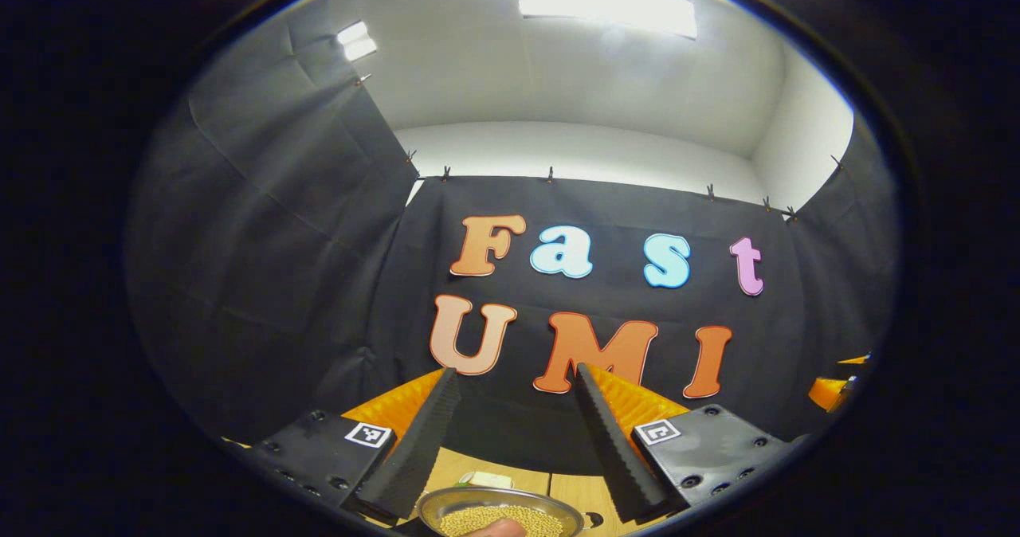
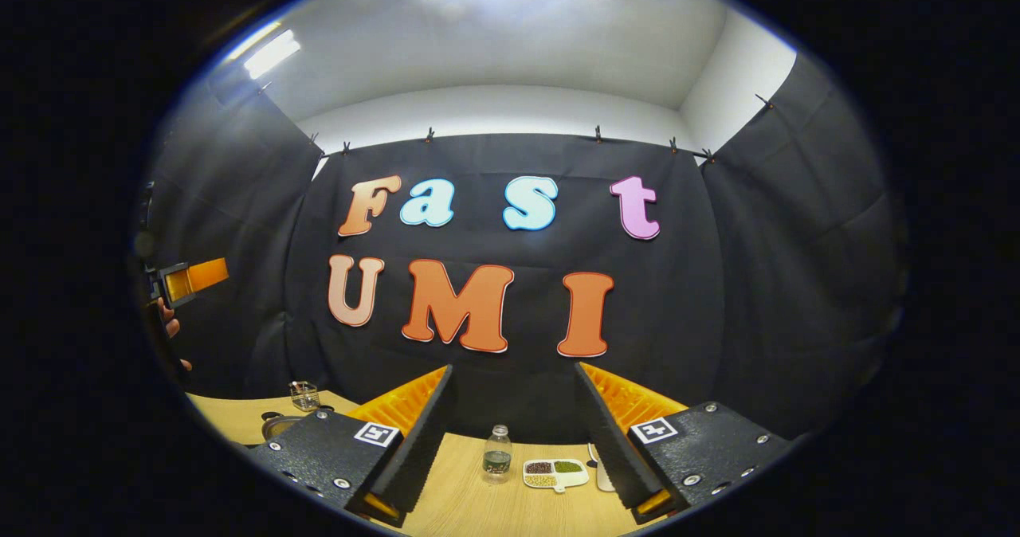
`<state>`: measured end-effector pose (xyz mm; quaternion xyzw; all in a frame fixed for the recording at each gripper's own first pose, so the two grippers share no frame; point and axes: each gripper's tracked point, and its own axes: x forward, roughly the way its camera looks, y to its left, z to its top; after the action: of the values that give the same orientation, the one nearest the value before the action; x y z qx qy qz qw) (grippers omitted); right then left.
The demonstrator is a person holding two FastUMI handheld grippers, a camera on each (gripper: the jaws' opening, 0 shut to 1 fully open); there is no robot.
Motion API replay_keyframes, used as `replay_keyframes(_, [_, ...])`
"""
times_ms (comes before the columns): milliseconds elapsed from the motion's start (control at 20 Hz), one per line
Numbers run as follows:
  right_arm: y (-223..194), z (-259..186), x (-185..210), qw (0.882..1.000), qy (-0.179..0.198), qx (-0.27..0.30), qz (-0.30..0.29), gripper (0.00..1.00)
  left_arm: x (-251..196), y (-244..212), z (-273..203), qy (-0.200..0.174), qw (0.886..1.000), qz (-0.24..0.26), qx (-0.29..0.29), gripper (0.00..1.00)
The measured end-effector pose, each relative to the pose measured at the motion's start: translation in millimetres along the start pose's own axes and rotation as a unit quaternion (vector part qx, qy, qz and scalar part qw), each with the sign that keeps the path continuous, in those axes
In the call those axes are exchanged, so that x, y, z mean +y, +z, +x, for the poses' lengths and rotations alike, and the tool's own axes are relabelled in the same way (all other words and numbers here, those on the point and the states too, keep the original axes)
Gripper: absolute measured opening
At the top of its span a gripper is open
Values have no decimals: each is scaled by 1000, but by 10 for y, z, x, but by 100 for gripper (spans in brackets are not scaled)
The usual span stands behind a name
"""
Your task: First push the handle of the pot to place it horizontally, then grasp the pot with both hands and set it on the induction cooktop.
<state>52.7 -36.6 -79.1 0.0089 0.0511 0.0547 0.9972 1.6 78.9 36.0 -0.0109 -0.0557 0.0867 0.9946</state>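
Left gripper view: left gripper (image 1: 516,382) spread wide, holding nothing. Just below and between the fingers (image 1: 418,449), a metal dish (image 1: 446,503) of yellow grains on the wooden table (image 1: 574,493).

Right gripper view: right gripper (image 2: 514,378) likewise wide apart and empty. Between the fingertips, a small bottle (image 2: 497,453), then a divided plate (image 2: 555,474) of beans. Left of the left finger, the pot (image 2: 278,424) partly hidden, a glass cup (image 2: 304,394) behind it. Farther left, the other gripper, raised.

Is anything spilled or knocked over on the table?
Nothing stands out. The clear glass bottle stands upright on the wooden table, the white divided dish of beans sits flat beside it, and the yellow grains stay inside the round metal bowl.
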Motion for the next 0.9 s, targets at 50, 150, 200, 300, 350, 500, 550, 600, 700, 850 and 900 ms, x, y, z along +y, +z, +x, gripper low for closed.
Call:
replay_keyframes(50, [13, 5, 31, 1000, 5, -2, -3, 90, -11, -16, -4, -2, 1000, 1, 1, 95])
replay_keyframes(150, [-1, 4, 66, 1000, 10, -1, -8, 90, -57, -41, -16, -9, 1000, 2, 8, 95])
replay_keyframes(200, [11, 8, 80, 1000, 11, -4, -10, 90, -84, -51, -11, -12, 1000, 3, 10, 98])
replay_keyframes(300, [31, 3, 114, 1000, 15, -8, -15, 91, -88, -60, -17, -12, 1000, 8, 11, 95])
replay_keyframes(350, [39, -5, 124, 1000, 15, -11, -17, 91, -87, -68, -17, -11, 1000, 9, 12, 95])
replay_keyframes(500, [95, -17, 94, 999, 14, -21, -22, 91, -158, -92, -20, -20, 1000, 15, 14, 95])
replay_keyframes(550, [126, -15, 92, 999, 14, -26, -20, 91, -192, -80, -22, -24, 1000, 15, 12, 95])
replay_keyframes(600, [155, -2, 80, 999, 13, -30, -17, 91, -253, -42, -38, -34, 999, 18, 4, 95])
replay_keyframes(700, [159, -3, 63, 999, 11, -31, -14, 91, -332, -4, -70, -46, 998, 30, -4, 95])
replay_keyframes(850, [170, -4, 38, 999, 8, -31, -16, 91, -466, 21, -92, -56, 997, 49, -10, 95])
replay_keyframes(900, [188, -17, 45, 999, 10, -32, -16, 91, -519, 12, -89, -61, 997, 46, -8, 95])
